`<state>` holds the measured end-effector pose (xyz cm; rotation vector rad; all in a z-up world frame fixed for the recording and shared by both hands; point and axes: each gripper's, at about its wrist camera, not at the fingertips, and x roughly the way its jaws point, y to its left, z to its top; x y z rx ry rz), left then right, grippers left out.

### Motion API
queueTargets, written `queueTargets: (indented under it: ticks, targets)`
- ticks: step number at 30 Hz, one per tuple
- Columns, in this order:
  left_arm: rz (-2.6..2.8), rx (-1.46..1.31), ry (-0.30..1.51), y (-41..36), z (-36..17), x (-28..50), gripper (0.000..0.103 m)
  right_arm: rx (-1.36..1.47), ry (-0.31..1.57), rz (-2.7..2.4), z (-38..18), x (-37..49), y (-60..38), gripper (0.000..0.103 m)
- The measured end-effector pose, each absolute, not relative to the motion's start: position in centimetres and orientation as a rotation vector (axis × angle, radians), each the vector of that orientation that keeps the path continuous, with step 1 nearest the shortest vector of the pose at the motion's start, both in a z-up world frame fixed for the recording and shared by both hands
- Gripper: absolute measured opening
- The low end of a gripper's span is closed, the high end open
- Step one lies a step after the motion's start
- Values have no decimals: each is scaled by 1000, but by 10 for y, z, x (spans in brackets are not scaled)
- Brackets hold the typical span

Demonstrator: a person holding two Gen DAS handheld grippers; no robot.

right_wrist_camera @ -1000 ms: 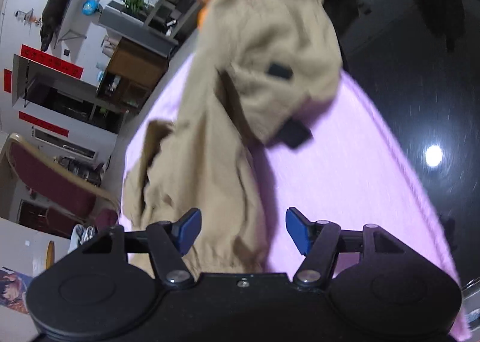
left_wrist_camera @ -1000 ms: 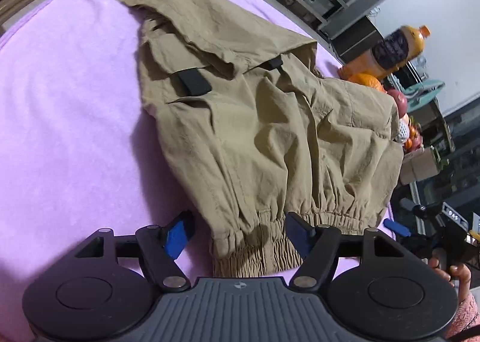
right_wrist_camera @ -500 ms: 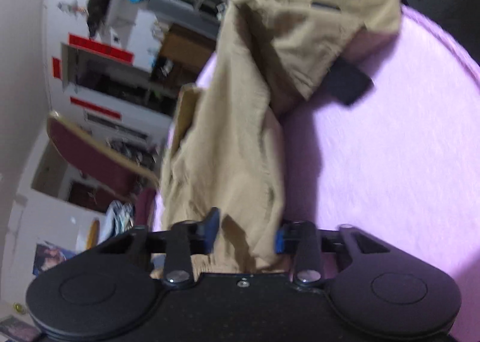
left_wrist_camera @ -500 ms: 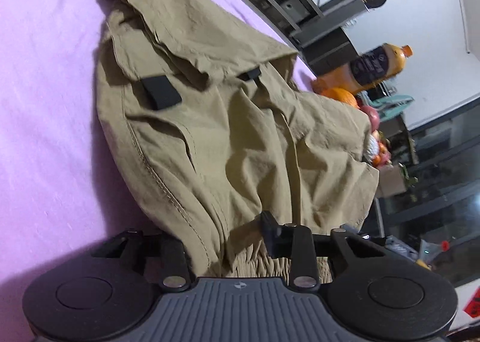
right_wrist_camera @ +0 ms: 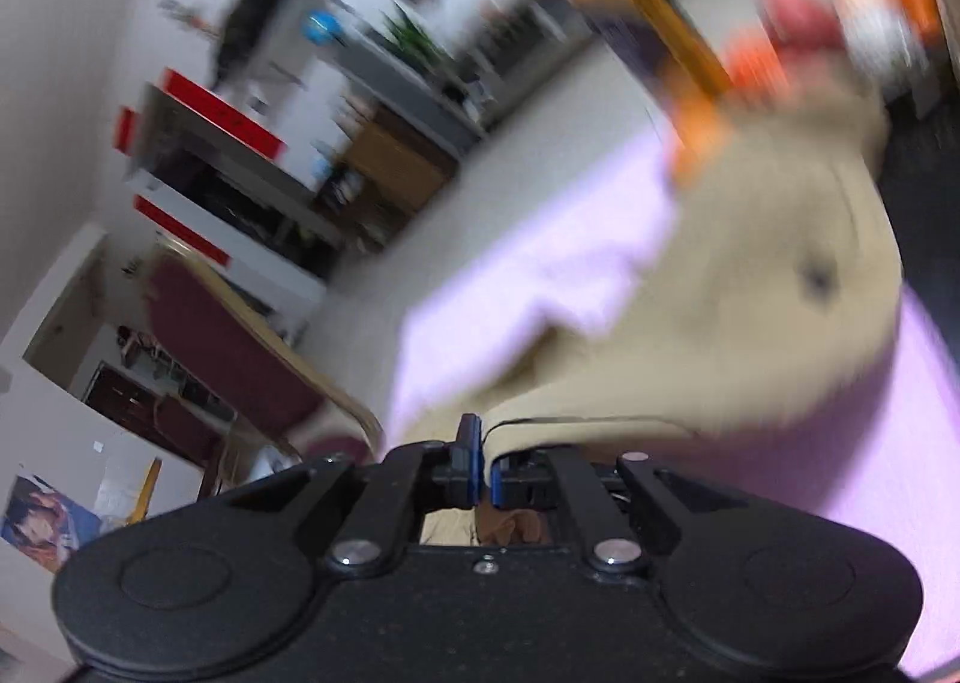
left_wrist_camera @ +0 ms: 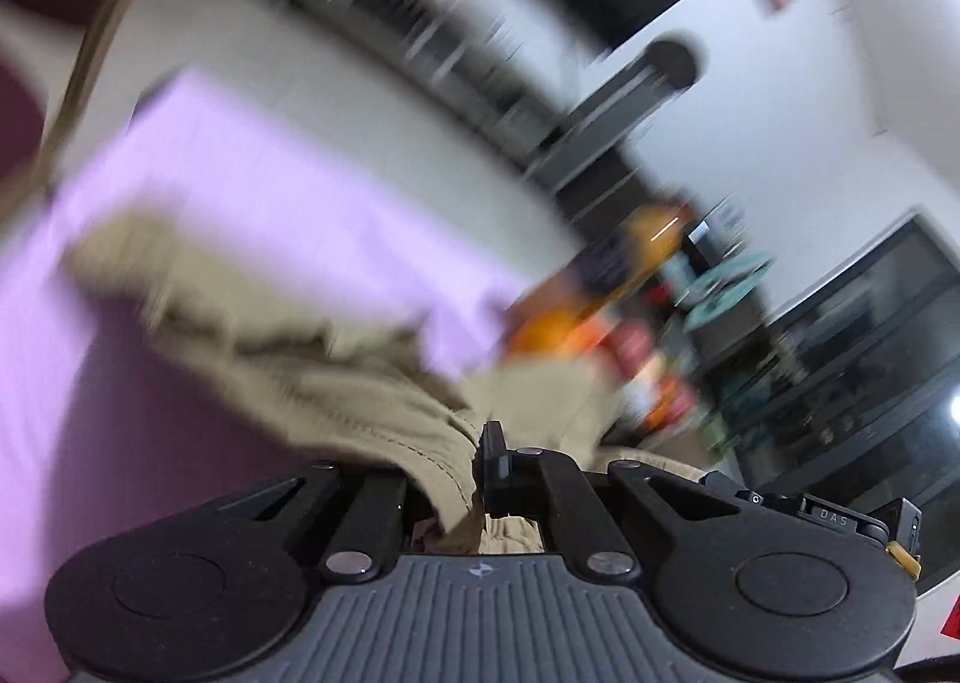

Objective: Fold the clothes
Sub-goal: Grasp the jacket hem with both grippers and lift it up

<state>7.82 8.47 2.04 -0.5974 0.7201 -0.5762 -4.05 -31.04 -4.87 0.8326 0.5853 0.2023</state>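
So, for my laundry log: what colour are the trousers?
Khaki tan trousers, shown best in the right wrist view.

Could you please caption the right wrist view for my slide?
Right tongs shut on khaki trousers above the lilac cloth, frame motion-blurred.

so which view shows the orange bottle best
The right wrist view, though blurred: the orange bottle runs long across the top, dark label visible, beyond the khaki trousers. In the left wrist view the bottle is only a smaller orange smear past the purple cloth.
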Motion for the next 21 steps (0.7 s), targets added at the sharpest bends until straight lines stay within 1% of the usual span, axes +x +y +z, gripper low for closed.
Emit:
queueTargets:
  ticks: [5,8,9,12,13,14,15,16,17,18,21]
  targets:
    - [-687,-669,374,119,150,11,2,730,270,267,104,-106,-303,4]
    - [-743,-661,196,128,203,-32,5,674,89,326,165,-150,-300,4]
    - [-747,-658,174,127,215,-39,5,646,60,332,179,-159,-298,4]
    - [-738,-652,162,121,243,-51,3,621,165,296,201,-152,-291,4]
    - [-744,-646,133,120,250,-58,3,609,155,300,206,-156,-290,4]
    - [-726,-619,87,119,255,-66,7,595,111,316,209,-162,-289,4]
    - [-699,-585,67,118,258,-71,8,580,63,316,207,-167,-288,4]
    - [-682,-568,90,116,258,-70,7,572,37,313,205,-169,-286,4]
    - [-664,-567,134,114,256,-67,4,580,68,306,200,-166,-283,4]
    - [-661,-567,159,114,251,-66,3,593,112,299,195,-161,-282,4]
    - [-673,-555,154,124,244,-75,4,619,122,349,188,-164,-285,4]
